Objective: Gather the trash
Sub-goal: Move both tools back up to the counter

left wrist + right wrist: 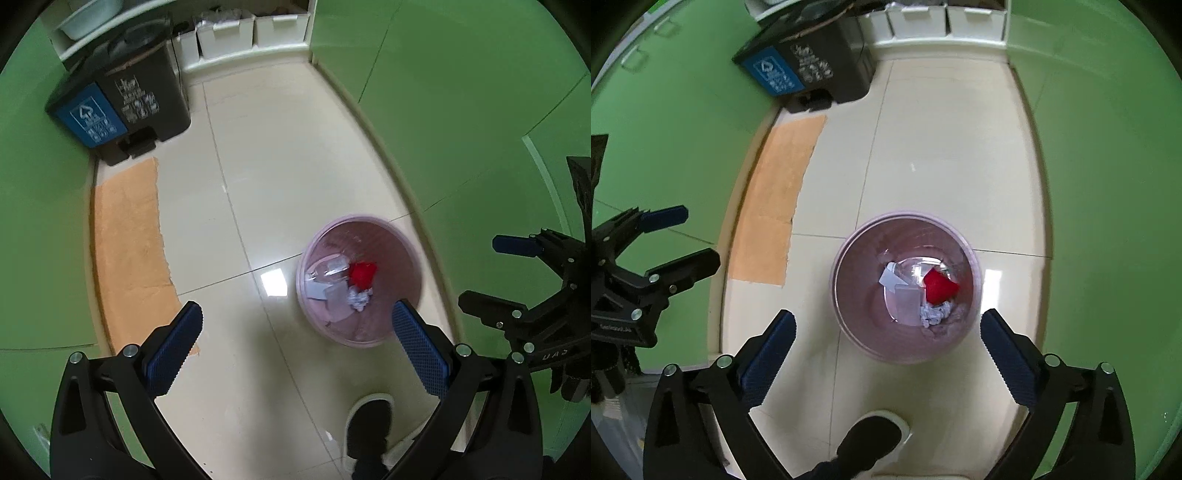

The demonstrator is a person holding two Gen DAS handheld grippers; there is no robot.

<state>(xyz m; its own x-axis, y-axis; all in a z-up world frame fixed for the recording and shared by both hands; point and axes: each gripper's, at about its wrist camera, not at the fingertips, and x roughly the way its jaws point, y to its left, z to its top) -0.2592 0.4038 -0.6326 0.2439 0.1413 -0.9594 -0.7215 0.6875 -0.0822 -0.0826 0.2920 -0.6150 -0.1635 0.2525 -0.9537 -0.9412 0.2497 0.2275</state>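
Note:
A pink round waste basket (pixel 402 236) stands on the cream tiled floor and also shows in the right wrist view (pixel 849 243). It holds a red wrapper (pixel 364 274) (pixel 938 284), crumpled white paper (pixel 360 296) (pixel 936 314) and clear plastic pieces (pixel 905 299). My left gripper (pixel 295 325) is open and empty, high above the floor left of the basket. My right gripper (pixel 886 330) is open and empty above the basket's near rim. Each gripper shows at the edge of the other's view, the right one (pixel 495 273) and the left one (pixel 690 236).
A black and blue twin pedal bin (pixel 122 99) (pixel 809 62) stands at the far left by the green wall. An orange mat (pixel 129 243) (pixel 775 195) lies along the left wall. White storage boxes (pixel 251 29) sit at the back. A shoe (pixel 369 428) (pixel 875 439) is below.

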